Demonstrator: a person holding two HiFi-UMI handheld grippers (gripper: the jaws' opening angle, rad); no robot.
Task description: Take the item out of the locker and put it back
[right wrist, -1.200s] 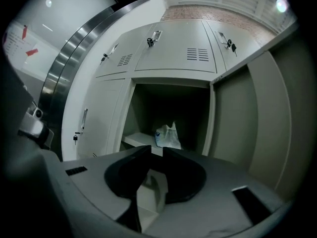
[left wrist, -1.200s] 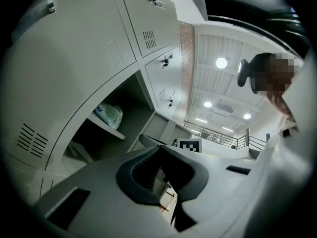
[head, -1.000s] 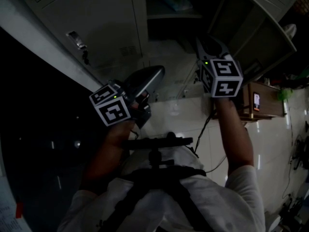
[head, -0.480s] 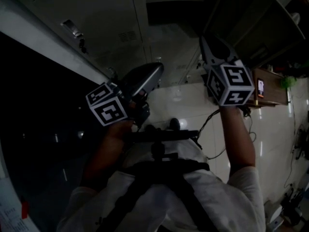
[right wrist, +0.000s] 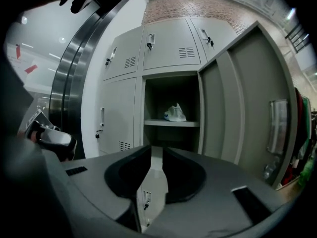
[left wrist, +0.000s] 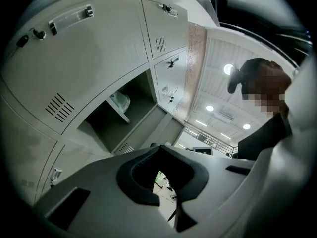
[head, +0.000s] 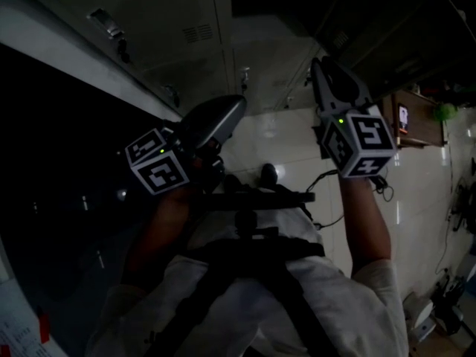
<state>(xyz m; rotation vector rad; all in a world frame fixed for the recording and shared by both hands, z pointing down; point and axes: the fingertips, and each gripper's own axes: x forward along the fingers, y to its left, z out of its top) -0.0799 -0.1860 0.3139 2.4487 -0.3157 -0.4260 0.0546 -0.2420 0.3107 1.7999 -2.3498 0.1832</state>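
Observation:
In the right gripper view an open locker holds a white crumpled bag on its shelf, with the door swung out to the right. The left gripper view shows the same bag inside the open compartment. My left gripper is held out low in front of the lockers, jaws together and empty. My right gripper points toward the locker from a distance. Its jaws stand a narrow slit apart with nothing between them. Both grippers are well short of the bag.
Closed grey locker doors surround the open one. A wooden cabinet with a lit phone stands at the right on the glossy floor, and cables lie beside it. A curved steel column rises left of the lockers.
Both grippers have sunk lower in the head view and spread slightly apart. The lockers slid up the picture, and the open shelf has left the head view's top edge.

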